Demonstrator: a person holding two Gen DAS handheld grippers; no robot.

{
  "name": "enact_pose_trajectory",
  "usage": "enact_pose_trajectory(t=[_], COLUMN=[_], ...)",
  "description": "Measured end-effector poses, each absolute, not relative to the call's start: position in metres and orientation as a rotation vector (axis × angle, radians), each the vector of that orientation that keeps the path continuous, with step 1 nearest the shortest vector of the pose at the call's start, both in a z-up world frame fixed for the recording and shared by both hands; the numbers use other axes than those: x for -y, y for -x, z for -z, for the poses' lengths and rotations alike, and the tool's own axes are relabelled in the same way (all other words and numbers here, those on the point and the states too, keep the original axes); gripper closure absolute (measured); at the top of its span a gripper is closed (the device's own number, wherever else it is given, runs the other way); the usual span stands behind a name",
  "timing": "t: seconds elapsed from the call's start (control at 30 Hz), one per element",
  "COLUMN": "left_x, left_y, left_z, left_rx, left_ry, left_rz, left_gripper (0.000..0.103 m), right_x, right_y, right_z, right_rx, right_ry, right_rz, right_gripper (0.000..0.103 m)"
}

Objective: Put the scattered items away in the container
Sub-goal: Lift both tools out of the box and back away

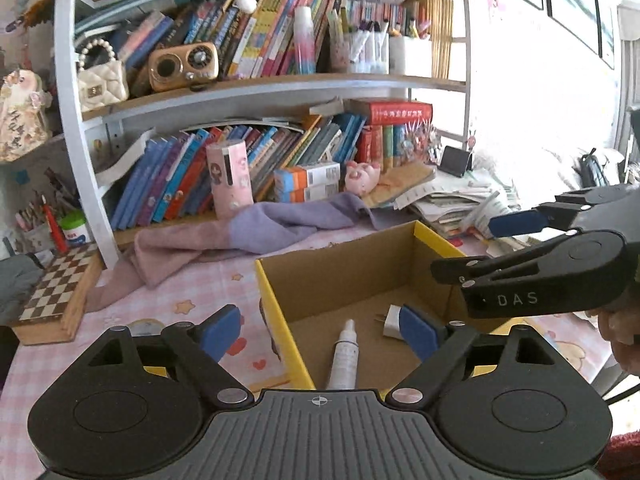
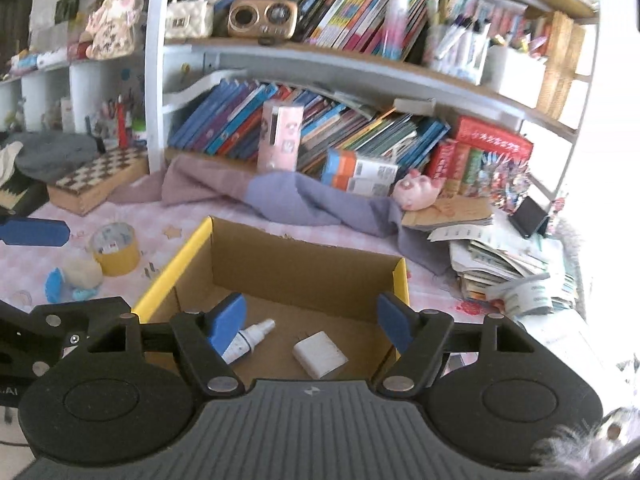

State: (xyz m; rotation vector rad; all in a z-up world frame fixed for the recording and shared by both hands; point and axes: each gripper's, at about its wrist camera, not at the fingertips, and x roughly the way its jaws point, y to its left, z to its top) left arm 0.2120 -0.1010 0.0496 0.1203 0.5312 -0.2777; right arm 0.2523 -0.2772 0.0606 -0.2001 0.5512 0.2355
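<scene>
box (image 2: 188, 256): yellow outside, brown inside | bottle (image 2: 250, 338): white | charger (image 2: 320, 354): white | tape roll (image 2: 116, 248): yellow | tablecloth (image 2: 48, 276): pink check with stars | cloth (image 2: 304, 200): lilac and purple | chessboard (image 1: 52, 288): brown-and-white squares | gripper pads (image 1: 222, 330): blue

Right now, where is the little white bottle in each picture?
Left wrist view: the white bottle lies on the floor of the cardboard box, bottom middle, just above the left gripper.
Right wrist view: the bottle lies in the box's near left corner, partly behind the right gripper.
Shared landmark: the white charger lying beside it in the box.
</scene>
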Motion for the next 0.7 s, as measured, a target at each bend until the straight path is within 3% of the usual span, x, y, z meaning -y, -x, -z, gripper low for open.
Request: enact_pose_trajectory(t=[0.53, 0.7], left_x=[0.043, 0.029], left_y=[-0.105, -0.084], left_z=[-0.035, -0.026], left_rx=[-0.511, -0.532], left_ry=[-0.028, -0.041], left_rz=[0.298, 0.296], left_gripper=[0.014, 0.014], right_x=[0.233, 0.220], right_y=[-0.117, -0.081], right_z=[-0.043, -0.032], right_rx=[-0.456, -0.433], right_ry=[0.131, 0.106], right_rz=[-0.022, 0.037], right_gripper=[0.026, 0.021])
